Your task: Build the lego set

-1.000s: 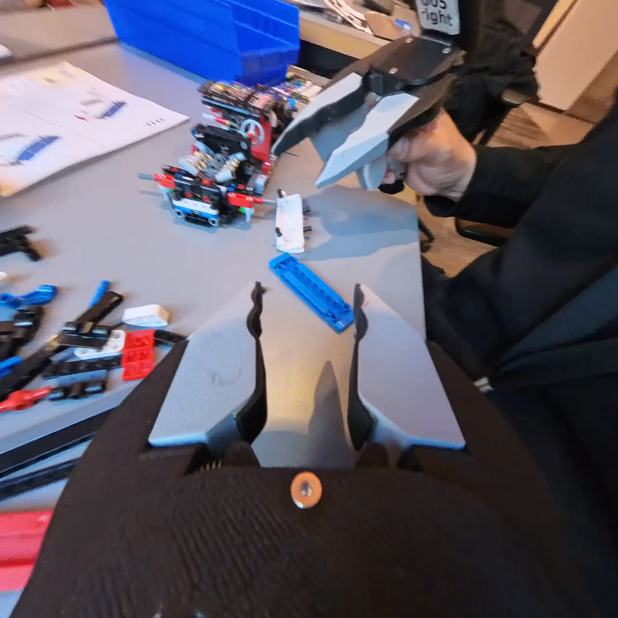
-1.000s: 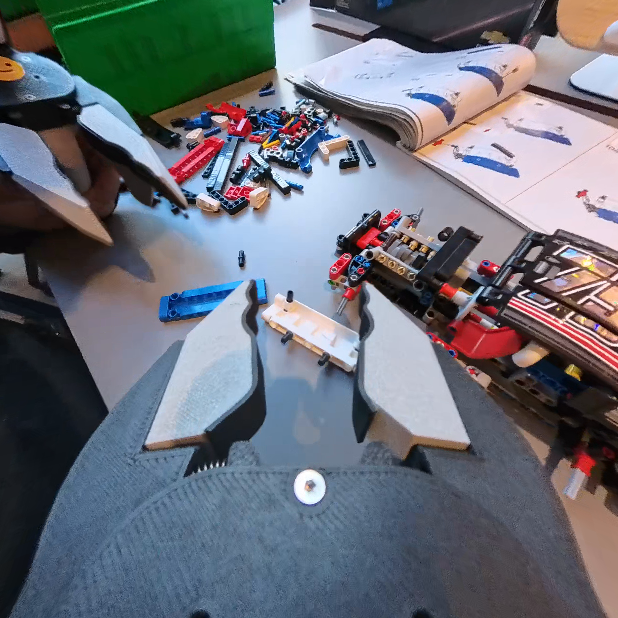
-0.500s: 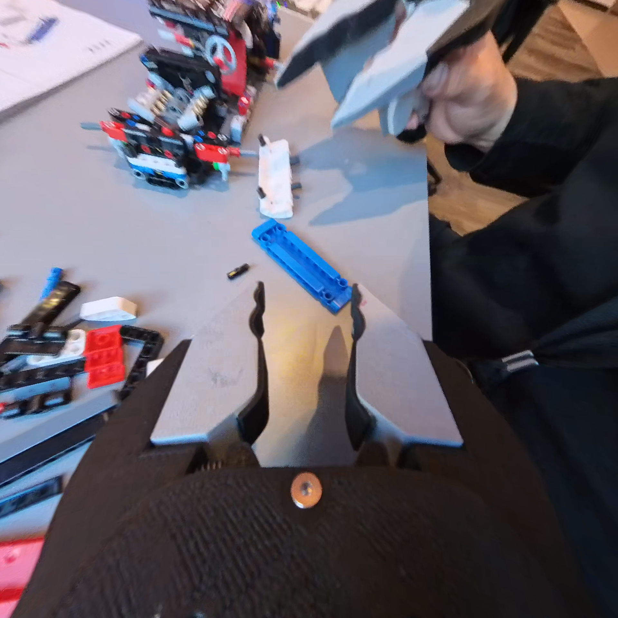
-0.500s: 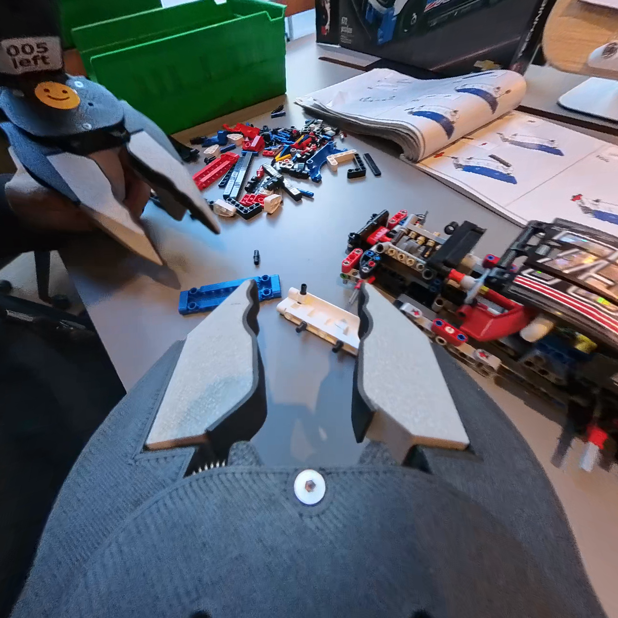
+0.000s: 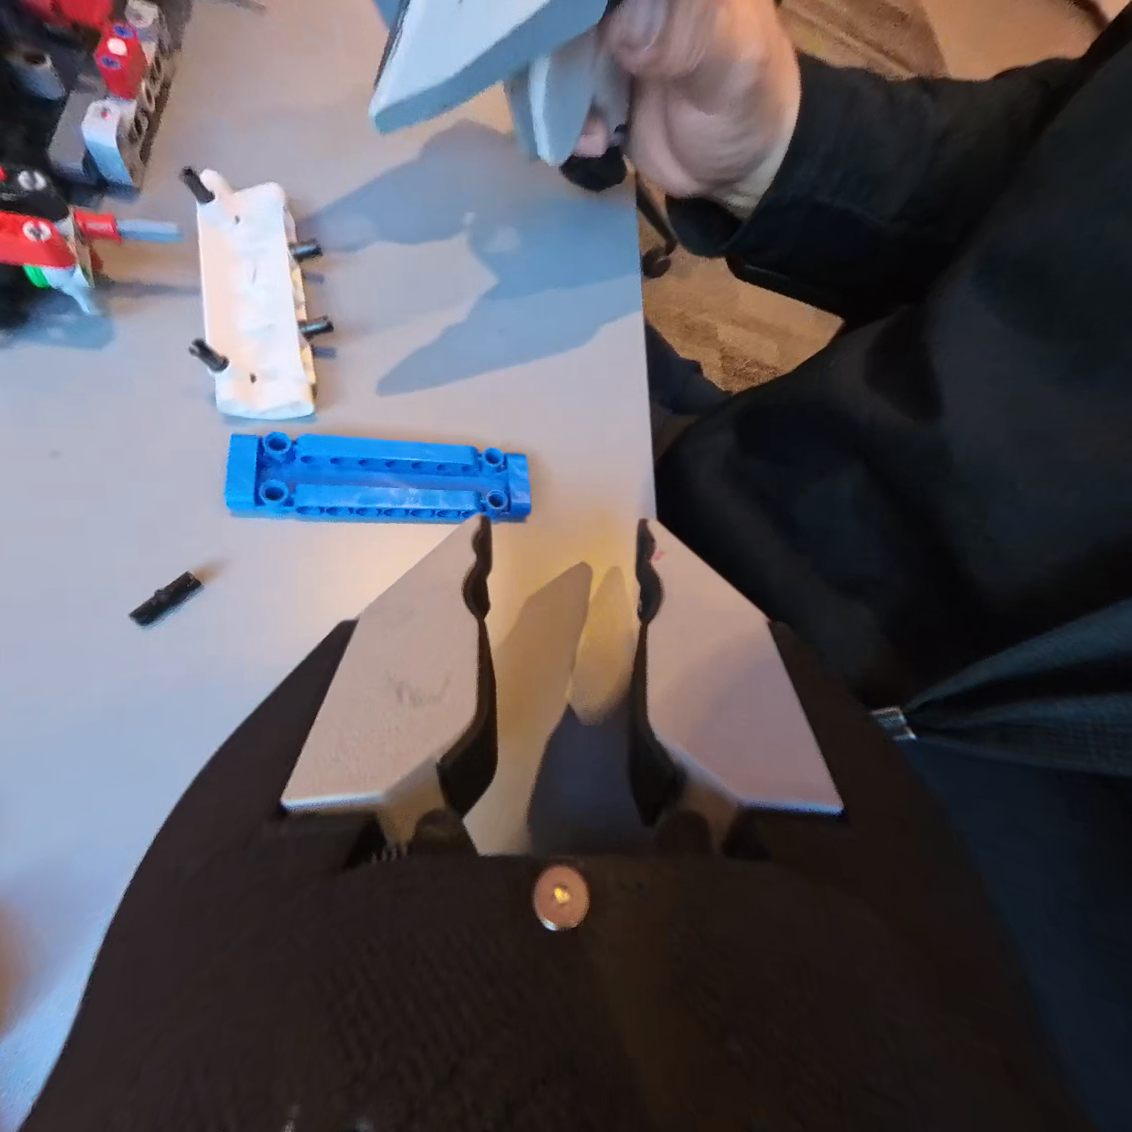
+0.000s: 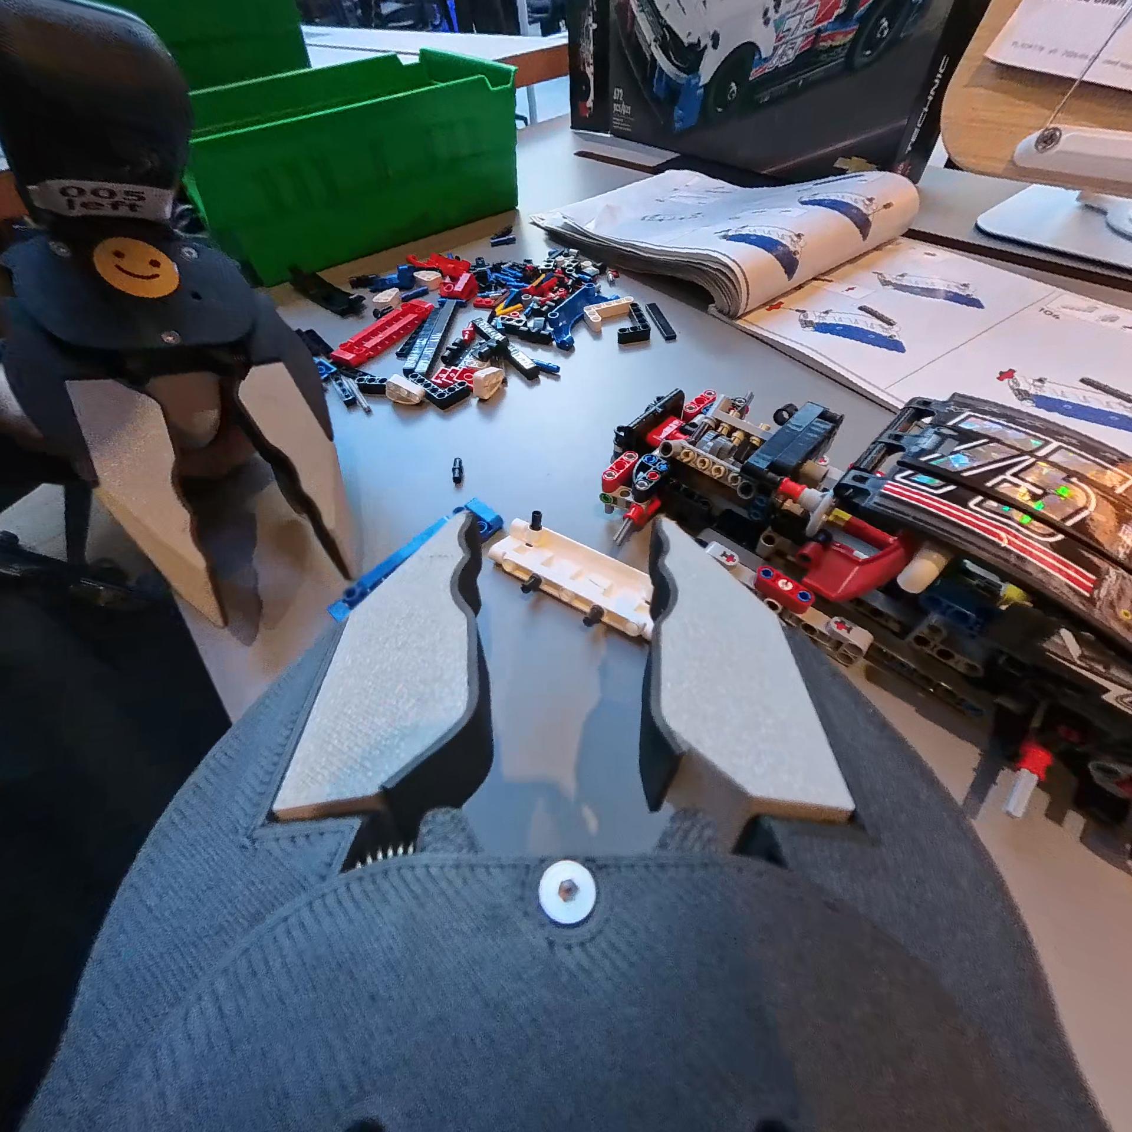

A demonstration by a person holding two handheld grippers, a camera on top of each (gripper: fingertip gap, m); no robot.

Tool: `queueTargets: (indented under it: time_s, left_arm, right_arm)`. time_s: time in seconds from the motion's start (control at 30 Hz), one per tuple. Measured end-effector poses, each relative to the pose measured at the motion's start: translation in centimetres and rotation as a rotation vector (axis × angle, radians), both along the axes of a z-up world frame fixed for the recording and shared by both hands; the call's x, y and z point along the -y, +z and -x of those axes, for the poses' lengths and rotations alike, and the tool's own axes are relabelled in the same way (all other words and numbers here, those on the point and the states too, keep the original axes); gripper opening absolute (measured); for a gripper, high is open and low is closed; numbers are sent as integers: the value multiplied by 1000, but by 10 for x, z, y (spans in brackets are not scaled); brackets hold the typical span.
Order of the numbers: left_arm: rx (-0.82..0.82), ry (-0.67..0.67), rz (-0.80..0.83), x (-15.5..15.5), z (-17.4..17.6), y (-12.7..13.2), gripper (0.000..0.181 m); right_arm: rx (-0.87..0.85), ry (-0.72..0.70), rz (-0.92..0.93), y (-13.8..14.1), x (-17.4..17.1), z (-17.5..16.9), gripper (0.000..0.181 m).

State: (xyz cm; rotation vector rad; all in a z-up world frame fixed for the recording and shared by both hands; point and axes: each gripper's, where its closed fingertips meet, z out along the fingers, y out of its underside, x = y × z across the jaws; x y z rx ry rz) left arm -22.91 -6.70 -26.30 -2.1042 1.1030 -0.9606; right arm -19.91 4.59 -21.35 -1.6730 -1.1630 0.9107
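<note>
A flat blue panel [image 5: 377,478] lies on the grey table just beyond my left gripper [image 5: 560,530], which is open and empty near the table's right edge. A white panel with black pins [image 5: 254,303] lies just past the blue one. In the right wrist view the white panel [image 6: 573,576] lies just beyond my right gripper [image 6: 560,542], open and empty above the table. The blue panel [image 6: 416,551] shows partly behind its left finger. The half-built car model [image 6: 888,539] stands to the right. The left gripper [image 6: 263,588] points down at the left.
A loose black pin [image 5: 165,598] lies left of the blue panel. A pile of loose pieces [image 6: 490,331], a green bin [image 6: 355,153], an open instruction booklet [image 6: 796,257] and the set's box [image 6: 765,79] stand farther back. The table edge [image 5: 643,380] and a person's dark sleeve are at the right.
My left gripper has swung toward the blue panel, tilted downward, and come closer to the table's edge. My right gripper has pulled back and risen a little. Both stay open.
</note>
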Motion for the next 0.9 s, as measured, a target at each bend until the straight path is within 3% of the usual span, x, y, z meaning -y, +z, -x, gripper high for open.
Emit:
queueTargets:
  time_s: [0.23, 0.4, 0.5, 0.6, 0.73, 0.9]
  left_arm:
    - [87, 117, -88, -16, 21, 18, 46]
    - [0, 276, -275, -45, 53, 23, 51]
    - [-19, 352, -291, -55, 62, 23, 46]
    - [-7, 378, -345, -63, 64, 30, 43]
    - [-57, 378, -339, -71, 65, 23, 57]
    - [-64, 373, -382, -73, 63, 26, 52]
  right_arm:
    - [34, -27, 0, -11, -9, -15, 47]
    - [33, -42, -18, -10, -20, -24, 48]
    - [51, -20, -6, -14, -20, -23, 46]
    - [31, -37, -56, -9, -24, -25, 33]
    - [25, -86, -78, -7, -33, -28, 45]
    - [18, -92, -77, -6, -34, -29, 41]
